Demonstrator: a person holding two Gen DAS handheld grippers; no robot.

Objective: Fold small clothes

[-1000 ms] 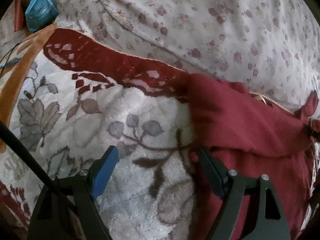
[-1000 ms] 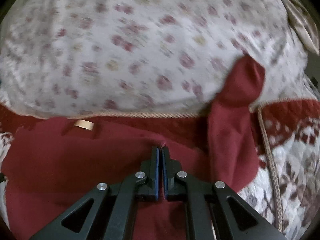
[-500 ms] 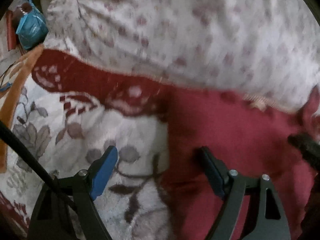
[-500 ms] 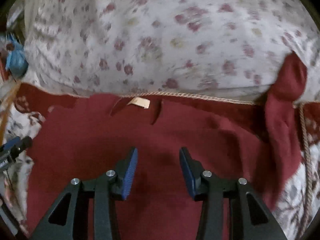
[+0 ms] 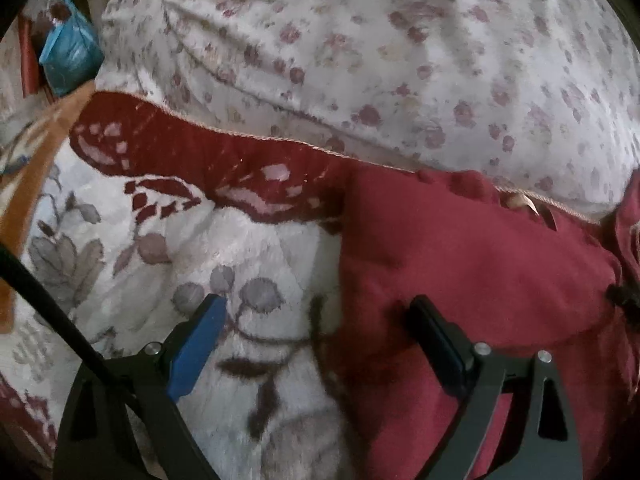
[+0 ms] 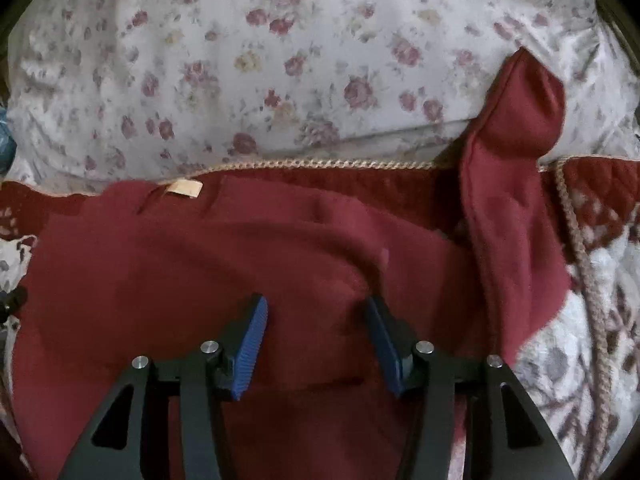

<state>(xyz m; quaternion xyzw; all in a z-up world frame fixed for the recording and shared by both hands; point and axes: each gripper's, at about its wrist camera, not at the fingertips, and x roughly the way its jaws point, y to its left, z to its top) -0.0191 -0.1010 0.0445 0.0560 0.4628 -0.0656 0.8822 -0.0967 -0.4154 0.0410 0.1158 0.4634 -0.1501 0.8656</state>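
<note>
A plush floral blanket (image 5: 248,248) with a dark red border covers the bed. Behind it lies a rose-print pillow (image 6: 280,64). A blue bag (image 5: 70,54) sits far left.

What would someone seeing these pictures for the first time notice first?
The dark red garment spread flat on the patterned blanket, its tan neck label at the far edge. One red sleeve sticks up at the right onto the floral pillow. The right gripper hangs over the cloth with jaws opening, nothing between them; the left gripper, also opening, straddles the garment's left edge.
</note>
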